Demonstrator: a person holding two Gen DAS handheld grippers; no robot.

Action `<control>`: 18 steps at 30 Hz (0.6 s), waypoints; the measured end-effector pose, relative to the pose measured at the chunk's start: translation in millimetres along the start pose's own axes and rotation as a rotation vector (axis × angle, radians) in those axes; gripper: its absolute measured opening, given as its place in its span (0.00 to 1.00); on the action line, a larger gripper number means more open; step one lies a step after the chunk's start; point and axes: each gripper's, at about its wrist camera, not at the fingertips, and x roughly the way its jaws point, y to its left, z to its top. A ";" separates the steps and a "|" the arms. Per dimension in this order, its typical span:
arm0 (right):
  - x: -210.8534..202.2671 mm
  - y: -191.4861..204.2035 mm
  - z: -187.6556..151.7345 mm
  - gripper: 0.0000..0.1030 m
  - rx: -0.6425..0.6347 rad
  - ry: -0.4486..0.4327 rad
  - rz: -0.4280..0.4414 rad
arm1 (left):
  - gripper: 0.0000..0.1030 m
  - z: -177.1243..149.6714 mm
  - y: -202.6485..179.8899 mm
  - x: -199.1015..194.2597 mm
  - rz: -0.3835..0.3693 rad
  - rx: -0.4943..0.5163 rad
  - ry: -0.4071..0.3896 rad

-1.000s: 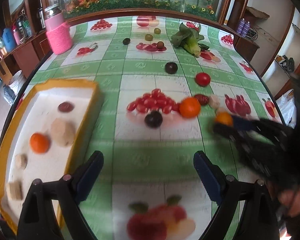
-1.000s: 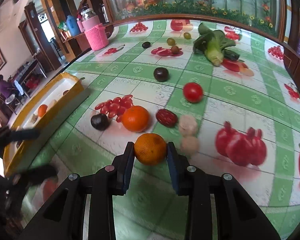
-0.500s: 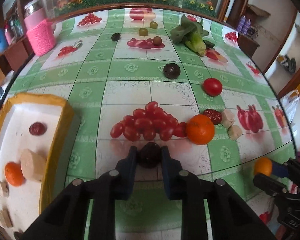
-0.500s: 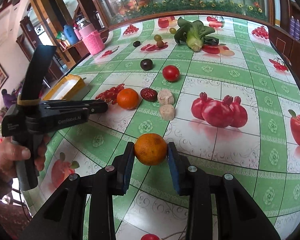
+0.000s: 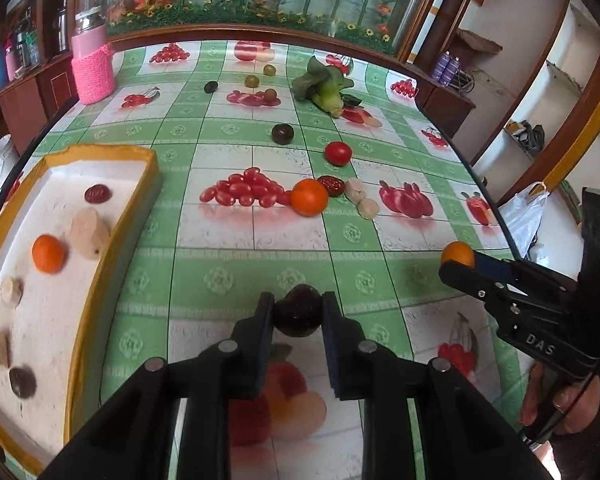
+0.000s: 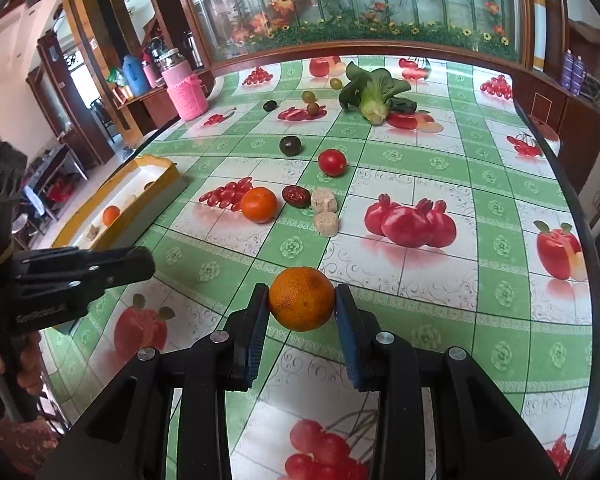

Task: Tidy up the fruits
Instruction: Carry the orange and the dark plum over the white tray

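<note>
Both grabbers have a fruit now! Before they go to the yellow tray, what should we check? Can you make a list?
1. Left gripper shut on the plum: ok.
2. Right gripper shut on the orange: ok.
3. Both fruits lifted clear of the table: cannot tell.
4. Tray has free room inside: ok.
5. Grippers apart from each other: ok.

Tray (image 5: 100, 280) at the table's (image 5: 228, 256) left edge, holding an orange (image 5: 49, 253) and smaller pieces; mid-table, a second orange (image 5: 309, 197) with two cut pieces (image 5: 362, 197) just to its right; tomato (image 5: 338, 153) behind these; leafy vegetable (image 5: 326, 85) toward the far edge, jar (image 5: 92, 68) at far left
</note>
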 end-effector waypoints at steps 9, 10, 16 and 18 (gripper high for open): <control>8.3 37.9 -1.0 0.32 -0.042 0.043 0.029 | 0.25 -17.2 22.4 -36.6 -0.003 -0.055 -0.055; 9.9 44.6 1.2 0.32 -0.052 0.046 0.039 | 0.25 -18.5 28.2 -40.6 0.000 -0.066 -0.061; 23.3 94.8 20.5 0.32 -0.122 0.055 0.111 | 0.25 -31.0 73.8 -67.3 0.067 -0.138 -0.104; 29.7 115.8 29.5 0.32 -0.154 0.058 0.143 | 0.25 -35.4 91.3 -74.9 0.094 -0.163 -0.114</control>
